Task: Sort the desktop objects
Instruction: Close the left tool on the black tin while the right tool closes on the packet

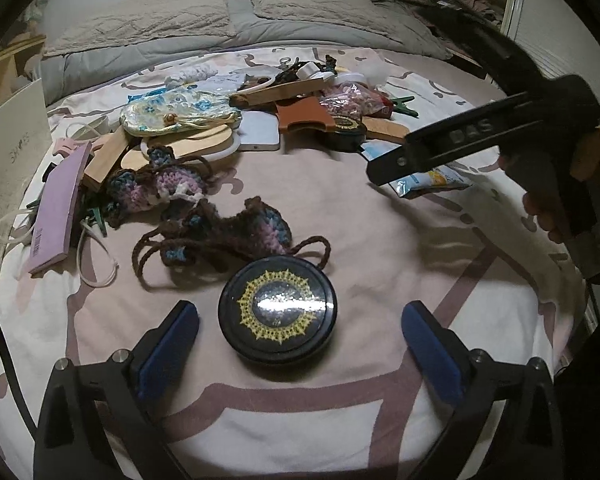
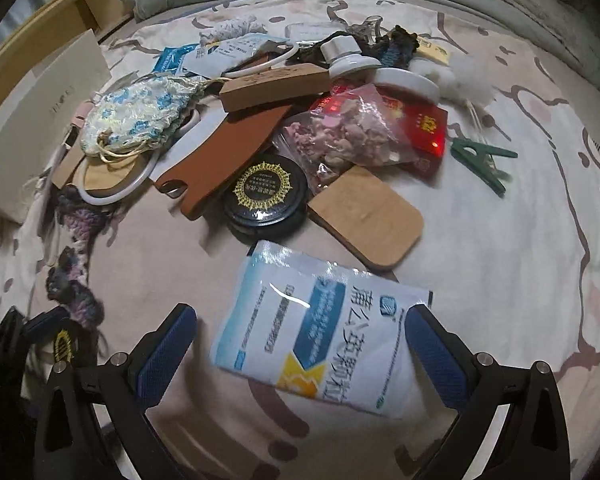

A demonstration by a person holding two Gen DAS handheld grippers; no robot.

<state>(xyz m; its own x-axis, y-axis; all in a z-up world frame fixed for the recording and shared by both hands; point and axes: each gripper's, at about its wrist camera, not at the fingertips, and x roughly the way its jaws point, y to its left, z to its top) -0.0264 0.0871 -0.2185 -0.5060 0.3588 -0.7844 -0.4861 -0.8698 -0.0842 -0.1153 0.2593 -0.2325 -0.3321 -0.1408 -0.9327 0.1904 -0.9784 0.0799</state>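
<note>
Both my tongs spread wide over the cluttered bedspread, gripping nothing.

My left gripper (image 1: pixel 300 344) brackets the round black tin (image 1: pixel 277 309), gaps either side; my right gripper (image 2: pixel 300 344) straddles the white-blue sachet (image 2: pixel 320 330), its right edge near one finger.

Patterned bedsheet (image 1: pixel 380 216) below — grey quilt (image 1: pixel 148 28) and pillows (image 1: pixel 324 4) behind

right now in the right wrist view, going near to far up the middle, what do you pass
white and blue sachet → black round tin → bag of pink bits → wooden block → white round lid
</note>
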